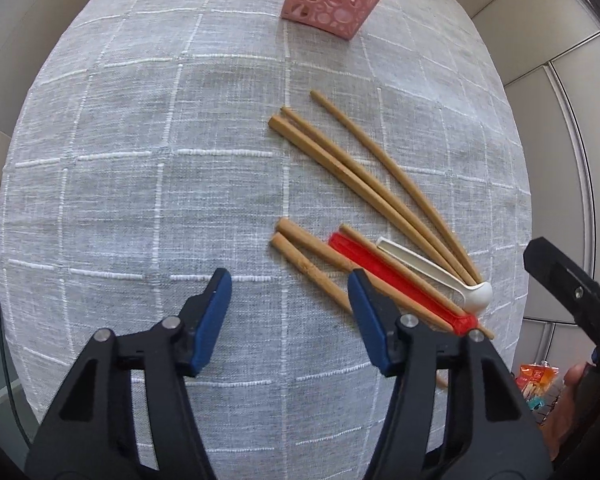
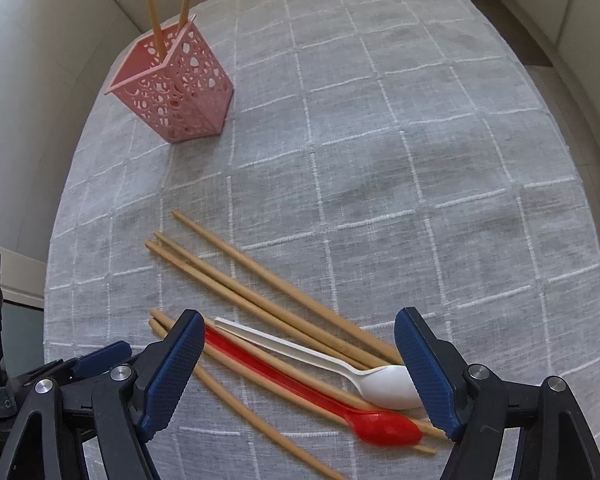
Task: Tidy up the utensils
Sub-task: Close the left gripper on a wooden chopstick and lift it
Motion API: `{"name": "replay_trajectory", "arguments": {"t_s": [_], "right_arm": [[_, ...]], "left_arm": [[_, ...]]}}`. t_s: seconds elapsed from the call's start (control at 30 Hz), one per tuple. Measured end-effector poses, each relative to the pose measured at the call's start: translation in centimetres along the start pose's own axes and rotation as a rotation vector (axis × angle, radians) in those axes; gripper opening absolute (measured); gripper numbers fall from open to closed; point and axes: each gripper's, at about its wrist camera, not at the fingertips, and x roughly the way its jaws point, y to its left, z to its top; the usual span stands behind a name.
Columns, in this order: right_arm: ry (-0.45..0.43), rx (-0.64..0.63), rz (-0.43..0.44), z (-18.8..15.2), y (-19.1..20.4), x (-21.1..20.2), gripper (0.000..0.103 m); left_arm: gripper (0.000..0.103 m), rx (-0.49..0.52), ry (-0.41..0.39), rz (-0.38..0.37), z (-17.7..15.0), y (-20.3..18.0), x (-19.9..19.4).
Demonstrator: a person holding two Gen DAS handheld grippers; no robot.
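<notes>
Bare checked cloth (image 2: 380,140) is stretching wide to the right of the pink holder (image 2: 176,92). Both the left gripper (image 1: 290,292) and the right gripper (image 2: 300,360) are hanging open, gripping nothing, above the chopsticks (image 2: 260,280) and spoons (image 2: 384,384).

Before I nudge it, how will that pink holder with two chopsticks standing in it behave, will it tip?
Probably tippy. The pink holder looks like thin perforated plastic, so likely light. It narrows toward its base, and the two chopsticks stand tall above its rim, raising the weight. On the woven tablecloth it may catch rather than slide, so push low.
</notes>
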Motion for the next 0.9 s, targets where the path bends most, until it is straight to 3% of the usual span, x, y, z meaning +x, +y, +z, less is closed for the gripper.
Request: {"name": "replay_trajectory", "arguments": {"t_s": [0.1,0.17,0.23,0.37,0.47,0.9], "right_arm": [[0.002,0.007,-0.003,0.1,-0.5,-0.2,0.082],[-0.002,0.013,-0.012,0.0,-0.8,-0.4,0.082],[-0.004,0.021,-0.017,0.0,-1.1,-0.5,0.082],[0.007,0.036,-0.020,-0.1,-1.5,-0.2,0.082],[0.019,0.038,-0.027,0.0,-1.4,0.3,0.082],[0.072,-0.087,-0.034,0.2,3.8,3.7,0.082]], "left_arm": [[0.055,0.014,-0.013,0.035,0.2,-0.7,0.5],[0.040,0.050,-0.016,0.048,0.1,-1.6,0.8],[0.039,0.073,-0.032,0.071,0.2,-2.2,1.0],[0.019,0.113,-0.035,0.095,0.2,-2.8,1.1],[0.008,0.100,-0.019,0.070,0.7,-1.2,0.7],[0.008,-0.016,-0.103,-0.014,3.5,7.3,-4.0]]}}
